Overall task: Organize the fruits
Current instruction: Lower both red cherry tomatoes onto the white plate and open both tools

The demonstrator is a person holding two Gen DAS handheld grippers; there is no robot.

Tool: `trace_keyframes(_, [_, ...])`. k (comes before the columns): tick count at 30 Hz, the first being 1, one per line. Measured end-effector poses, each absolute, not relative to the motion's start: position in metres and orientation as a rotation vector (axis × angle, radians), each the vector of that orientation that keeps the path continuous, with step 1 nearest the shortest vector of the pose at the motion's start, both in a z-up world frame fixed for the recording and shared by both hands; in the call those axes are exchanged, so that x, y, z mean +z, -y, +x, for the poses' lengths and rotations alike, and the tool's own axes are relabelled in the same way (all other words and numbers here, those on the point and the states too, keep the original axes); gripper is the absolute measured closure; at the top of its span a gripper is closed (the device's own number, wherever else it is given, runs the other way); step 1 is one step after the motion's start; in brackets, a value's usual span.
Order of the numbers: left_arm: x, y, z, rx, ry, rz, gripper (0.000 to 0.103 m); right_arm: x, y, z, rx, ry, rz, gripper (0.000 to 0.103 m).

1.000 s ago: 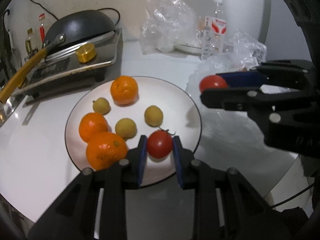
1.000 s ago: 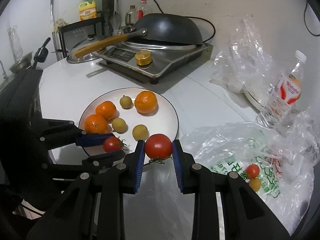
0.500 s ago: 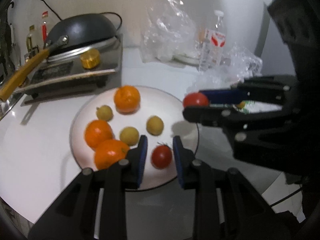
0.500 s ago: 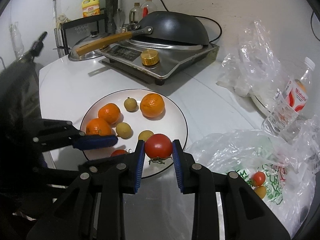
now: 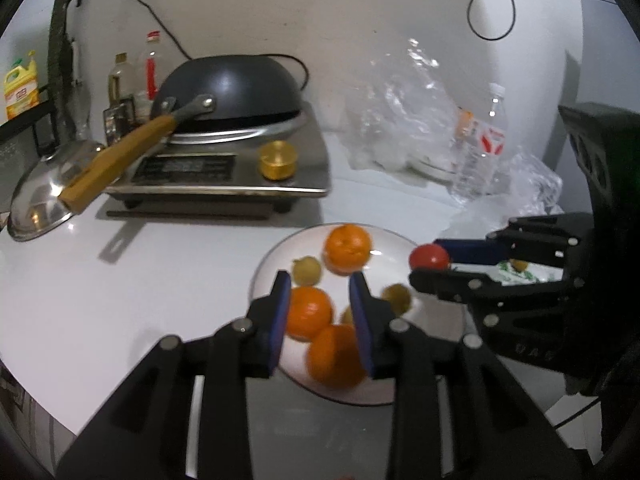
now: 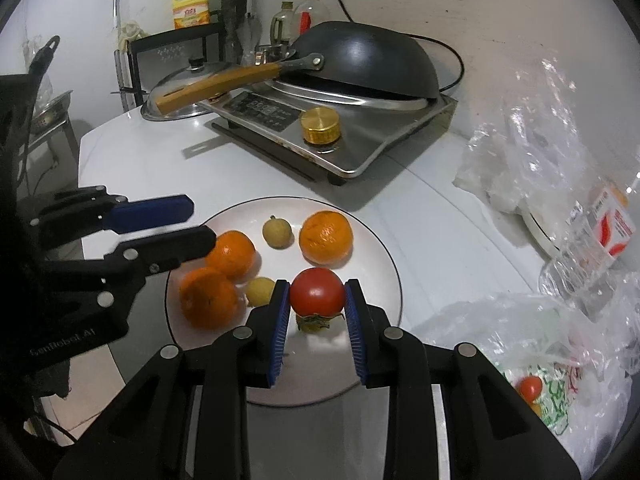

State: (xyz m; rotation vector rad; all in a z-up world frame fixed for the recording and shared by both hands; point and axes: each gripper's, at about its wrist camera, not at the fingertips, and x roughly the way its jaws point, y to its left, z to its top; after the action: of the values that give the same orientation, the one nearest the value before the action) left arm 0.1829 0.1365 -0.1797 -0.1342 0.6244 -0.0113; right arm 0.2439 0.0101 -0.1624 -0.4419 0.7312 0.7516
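Right hand-held gripper [image 6: 317, 307] pinches tomato [image 6: 317, 295] above plate [image 6: 380, 256], prob. to set it w/ other fruit; left hand-held gripper [image 5: 320, 300] spread, empty, over oranges [image 5: 310, 312].

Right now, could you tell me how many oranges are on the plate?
3: one orange at the far side of the plate, two at its left, one behind the other. The grippers may hide more.

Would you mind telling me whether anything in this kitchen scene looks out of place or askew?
Yes: the black wok lies upside down and tilted on the cooker, its wooden handle jutting past the edge. A few small fruits remain in the plastic bag.
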Motion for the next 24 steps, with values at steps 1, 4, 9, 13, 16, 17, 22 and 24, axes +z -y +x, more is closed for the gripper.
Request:
trace_keyframes(1, [-0.181,-0.141,0.183,-0.005,-0.627,-0.137,0.071,-0.163,-0.013,0.245,0.753,-0.732,-0.445,0.074])
trace_keyframes(4, [-0.183,-0.15,0.183,0.015,-0.624,-0.145,0.056,-0.166,-0.02,0.25,0.757,-0.734,-0.454,0.074])
trace_keyframes(9, [-0.186,-0.161,0.179,0.032,-0.612,-0.167,0.045,-0.172,-0.03,0.256,0.762,-0.747,-0.467,0.073])
trace_keyframes(13, [-0.19,-0.172,0.178,0.042,-0.607,-0.191,0.045,-0.179,-0.038,0.26,0.767,-0.761,-0.475,0.073])
trace_keyframes(16, [-0.193,-0.179,0.178,0.046,-0.601,-0.213,0.045,-0.184,-0.041,0.265,0.767,-0.772,-0.469,0.073])
trace_keyframes(17, [-0.195,-0.181,0.179,0.047,-0.605,-0.215,0.045,-0.185,-0.042,0.267,0.766,-0.777,-0.466,0.073])
trace_keyframes(22, [-0.203,-0.189,0.182,0.053,-0.621,-0.231,0.045,-0.193,-0.047,0.271,0.76,-0.793,-0.481,0.073])
trace_keyframes(24, [-0.206,-0.19,0.184,0.057,-0.635,-0.233,0.045,-0.196,-0.049,0.271,0.761,-0.799,-0.489,0.073])
